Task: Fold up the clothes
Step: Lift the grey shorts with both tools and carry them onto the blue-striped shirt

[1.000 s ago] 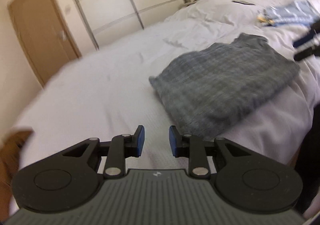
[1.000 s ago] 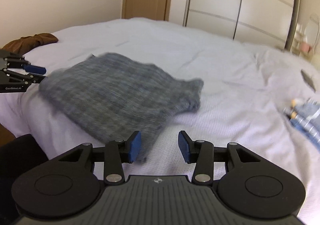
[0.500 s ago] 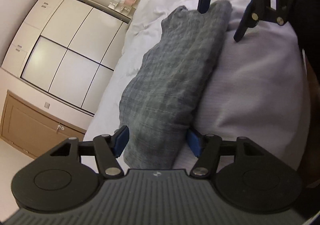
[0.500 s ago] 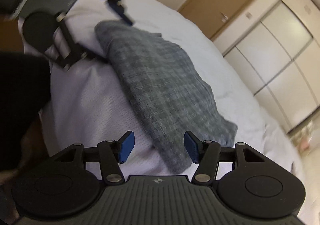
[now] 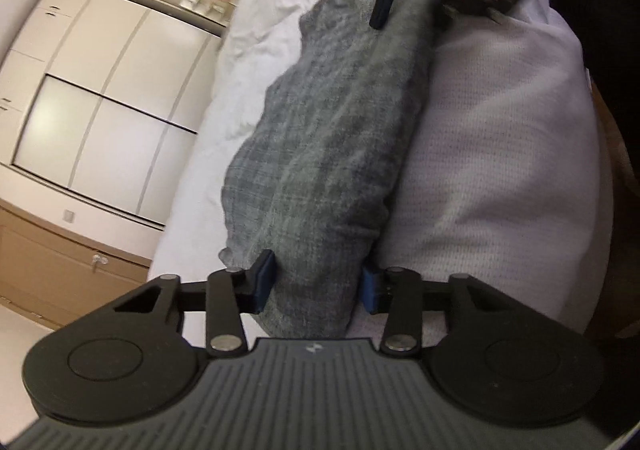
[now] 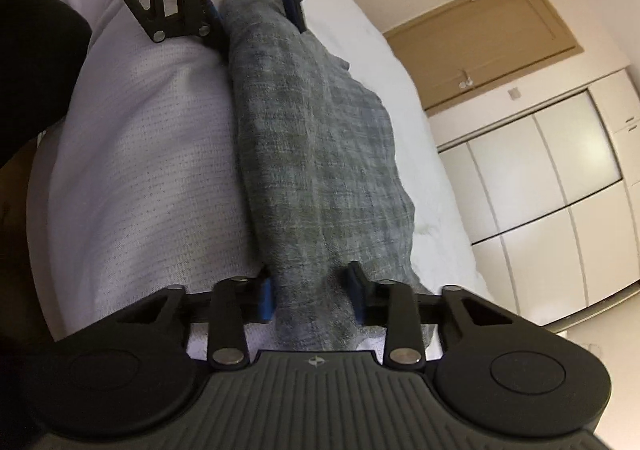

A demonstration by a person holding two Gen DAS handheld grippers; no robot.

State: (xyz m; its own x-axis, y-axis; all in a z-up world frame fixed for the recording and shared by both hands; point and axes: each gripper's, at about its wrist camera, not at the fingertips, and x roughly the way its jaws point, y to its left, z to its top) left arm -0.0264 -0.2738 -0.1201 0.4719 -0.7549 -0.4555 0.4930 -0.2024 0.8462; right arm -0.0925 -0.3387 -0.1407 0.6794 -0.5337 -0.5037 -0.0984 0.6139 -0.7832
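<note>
A white bed (image 5: 500, 153) fills the middle; a sliding-door wardrobe (image 5: 104, 97) and a wooden door (image 6: 484, 37) stand at the sides.

A grey checked garment (image 5: 328, 137) (image 6: 316, 153) lies folded into a thick, long bundle on the white bed (image 5: 500, 153) (image 6: 152, 153), close along the bed's near edge. The cloth is a soft, loose weave with faint darker and lighter squares. One short end bunches into a rounded fold; the far long side spreads flatter, its edge wavy and uneven.
</note>
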